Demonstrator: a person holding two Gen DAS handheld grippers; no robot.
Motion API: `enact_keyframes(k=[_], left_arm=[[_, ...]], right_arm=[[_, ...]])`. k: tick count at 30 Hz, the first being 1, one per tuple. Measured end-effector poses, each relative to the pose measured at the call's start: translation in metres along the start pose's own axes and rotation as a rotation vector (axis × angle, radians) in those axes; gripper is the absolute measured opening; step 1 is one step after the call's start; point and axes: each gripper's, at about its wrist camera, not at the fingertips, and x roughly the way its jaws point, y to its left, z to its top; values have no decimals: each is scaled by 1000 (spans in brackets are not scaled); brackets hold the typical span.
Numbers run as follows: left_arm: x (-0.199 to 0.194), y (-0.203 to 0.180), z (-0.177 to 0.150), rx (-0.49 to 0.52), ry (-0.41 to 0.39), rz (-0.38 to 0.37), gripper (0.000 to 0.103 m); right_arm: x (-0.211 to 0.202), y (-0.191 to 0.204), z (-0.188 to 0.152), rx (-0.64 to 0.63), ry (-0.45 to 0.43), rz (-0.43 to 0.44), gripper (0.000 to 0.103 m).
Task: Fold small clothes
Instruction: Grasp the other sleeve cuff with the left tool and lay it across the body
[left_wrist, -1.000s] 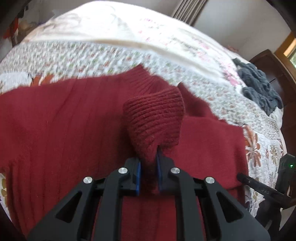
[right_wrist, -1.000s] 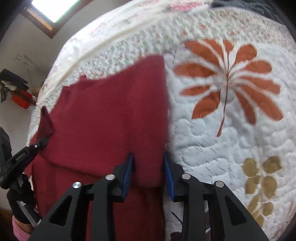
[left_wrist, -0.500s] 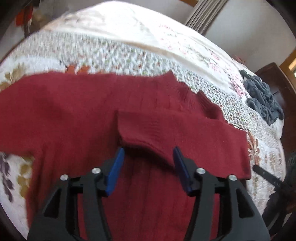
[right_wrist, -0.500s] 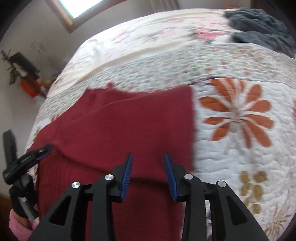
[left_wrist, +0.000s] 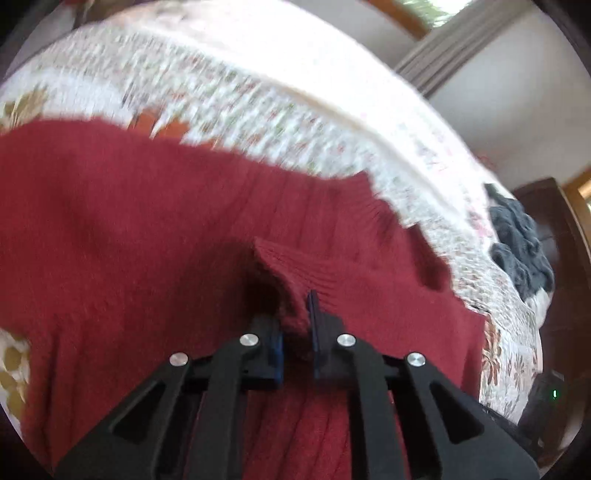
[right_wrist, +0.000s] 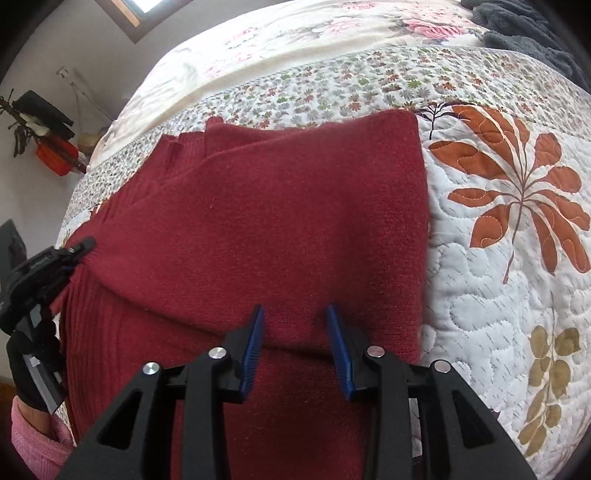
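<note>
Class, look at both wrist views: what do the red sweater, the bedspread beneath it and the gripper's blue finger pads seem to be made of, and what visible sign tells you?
Red sweater: knitted yarn, probably wool or acrylic; fuzzy matte surface, ribbed cuff.
Bedspread: quilted printed cloth, likely cotton; stitched lines puff the surface.
Blue finger pads of the right gripper: ridged, matte, likely rubber or soft plastic.

The sweater (right_wrist: 288, 229) is dark red. The quilt (right_wrist: 480, 295) is white with big orange leaves at three o'clock and tiny flowers at twelve. A gray blanket (left_wrist: 521, 247) lies there. Gripper pads (right_wrist: 253, 343) are blue.
</note>
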Motion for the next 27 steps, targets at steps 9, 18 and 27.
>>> enact_keyframes(k=[9,18,27], left_arm=[[-22,22,-4,-40,31,71,21],[-6,-38,-1,156,60,56,39],[34,-14,-9,151,149,85,37]], right_arm=[[-8,11,7,-38,1,-14,36],[-3,33,18,-55,10,-33,38],[25,26,9,-49,49,-64,39]])
